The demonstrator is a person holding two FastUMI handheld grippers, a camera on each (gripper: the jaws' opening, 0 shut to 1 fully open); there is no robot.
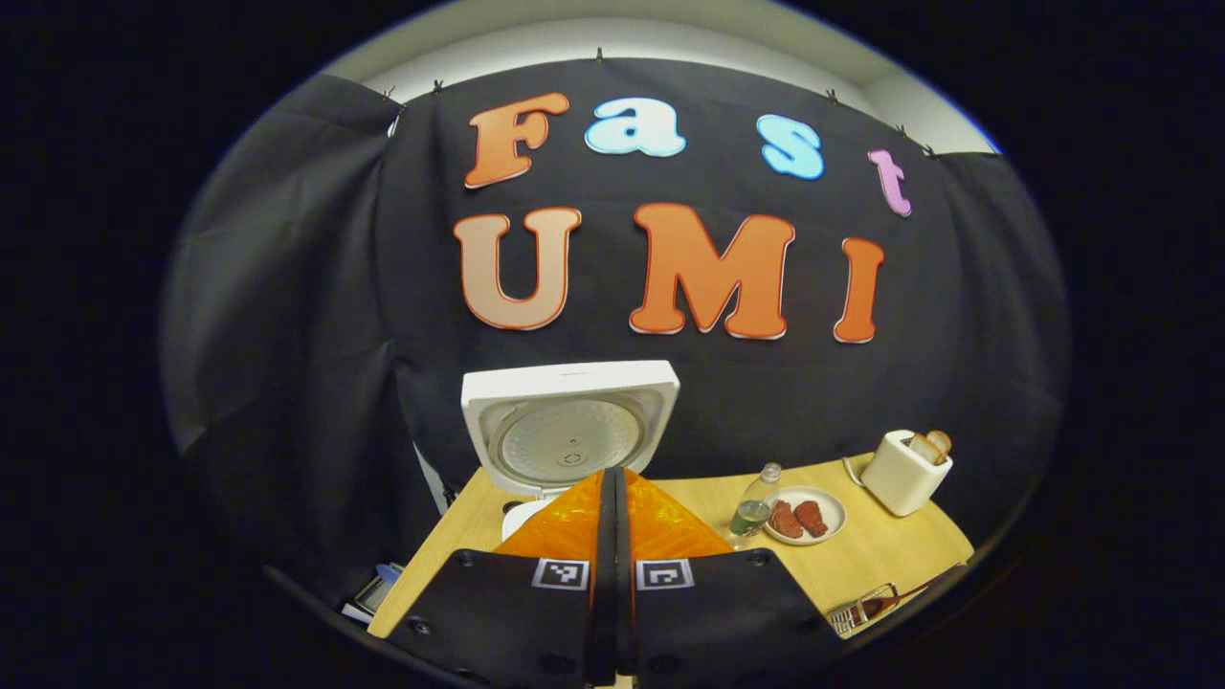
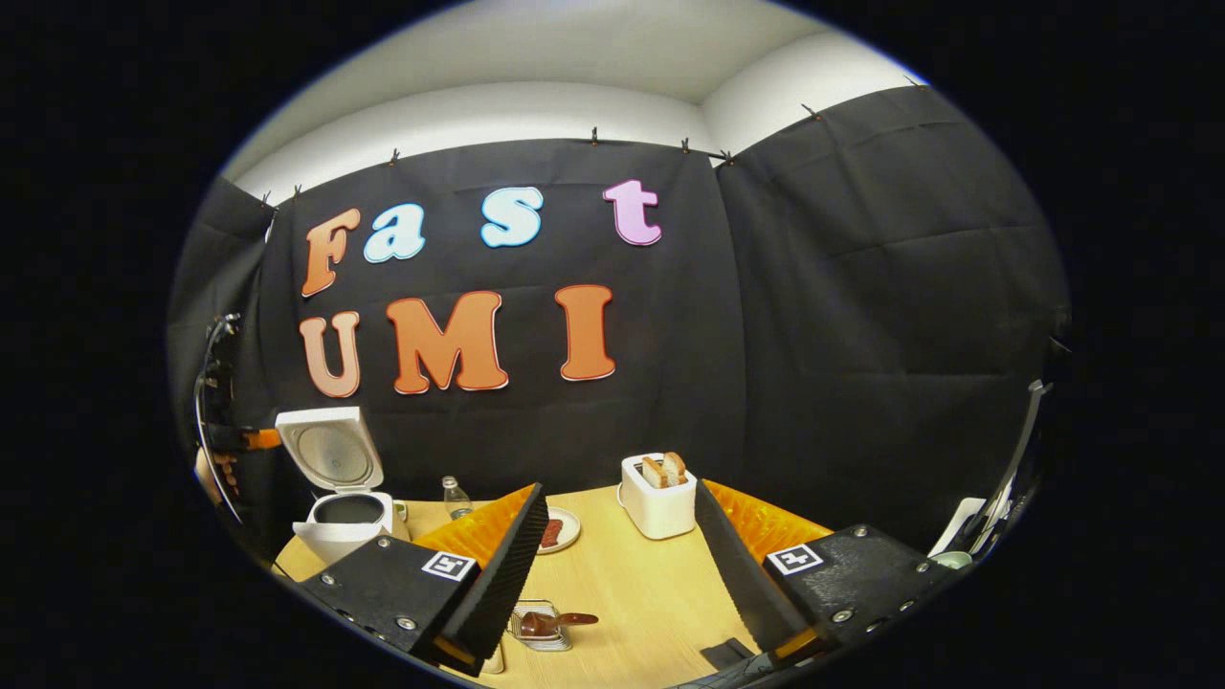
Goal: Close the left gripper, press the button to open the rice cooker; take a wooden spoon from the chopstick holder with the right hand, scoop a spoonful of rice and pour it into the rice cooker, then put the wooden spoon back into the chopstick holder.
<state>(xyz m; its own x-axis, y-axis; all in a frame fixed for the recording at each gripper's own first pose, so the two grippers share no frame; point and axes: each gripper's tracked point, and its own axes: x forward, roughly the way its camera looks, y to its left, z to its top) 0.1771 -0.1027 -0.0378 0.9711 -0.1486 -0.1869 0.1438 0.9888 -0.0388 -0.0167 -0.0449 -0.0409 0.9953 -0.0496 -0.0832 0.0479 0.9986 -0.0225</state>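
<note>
Left gripper (image 1: pixel 612 536) fingers pressed together, nothing between them, sitting low in the left gripper view and blocking most of the rice cooker (image 1: pixel 565 431) body just behind; only the raised lid with its round inner plate and a bit of white base show past the fingers. Lid is fully open and upright. Right of the fingers on the wooden table (image 1: pixel 880 555): a small clear bottle (image 1: pixel 754 502) touching or just beside a white plate (image 1: pixel 809 517) with two reddish pieces on it, then a white toaster (image 1: pixel 904 471) with bread slices sticking out, near the back edge. Wire chopstick holder (image 1: pixel 861 612) lies at the near right table edge with the wooden spoon (image 1: pixel 904 593) in it, handle pointing right. Right gripper (image 2: pixel 622 565) fingers wide apart, holding nothing. In the right gripper view the holder and spoon sit between the fingers, close in and low, spoon bowl in the wire basket; left finger partly covers the plate. Toaster stands straight ahead between the fingertips, farther back. Rice cooker is far left on the table, lid up, dark pot opening visible, bottle to its right. A hand (image 2: pixel 215 474) shows at the far left edge beside the cooker.
</note>
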